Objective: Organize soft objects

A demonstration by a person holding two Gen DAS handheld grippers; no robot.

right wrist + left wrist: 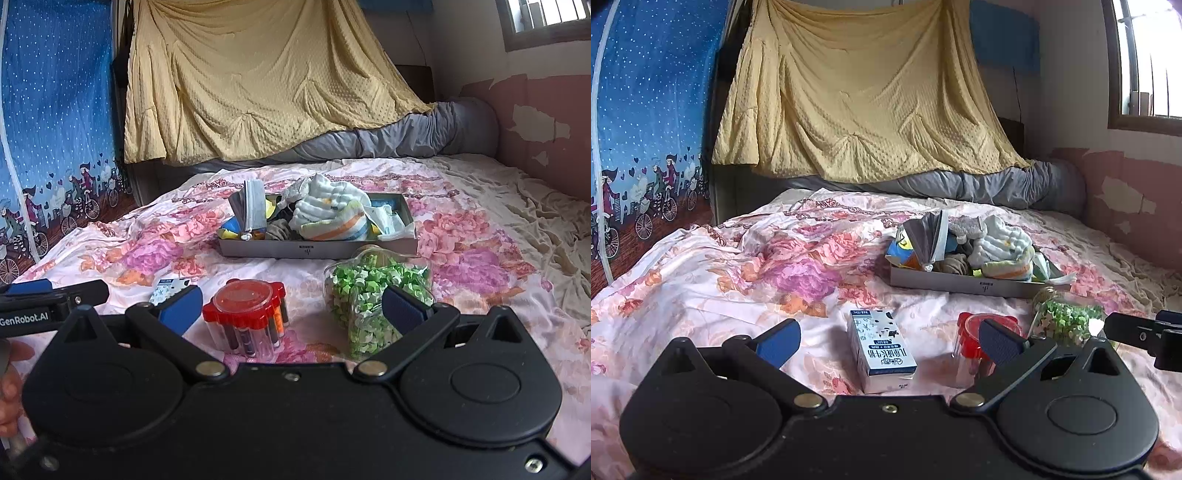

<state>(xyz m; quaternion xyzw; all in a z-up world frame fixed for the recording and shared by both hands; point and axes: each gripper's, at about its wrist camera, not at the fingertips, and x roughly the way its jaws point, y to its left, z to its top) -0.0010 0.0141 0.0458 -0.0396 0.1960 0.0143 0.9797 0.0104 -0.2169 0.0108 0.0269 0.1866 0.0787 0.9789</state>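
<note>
A flat grey cardboard tray [317, 252] [960, 283] lies on the floral bed cover and holds several soft items: a striped white towel [332, 216] [1004, 251], a grey folded cloth [249, 205] [929, 236], brown socks [277, 229] and colourful cloth pieces. My left gripper [890, 338] is open low over the bed, with a milk carton [881, 350] lying between its fingers. My right gripper [291, 304] is open too, empty, with a red-lidded tube holder [245, 314] and a jar of green paper stars [369, 295] ahead of its fingers.
The floral quilt [757, 266] covers the bed. A yellow blanket [258, 74] hangs behind, above a rolled grey duvet [406, 136]. A blue starry curtain [646, 92] stands at the left, a peeling pink wall [546, 122] at the right. A hand [11, 387] shows at the left edge.
</note>
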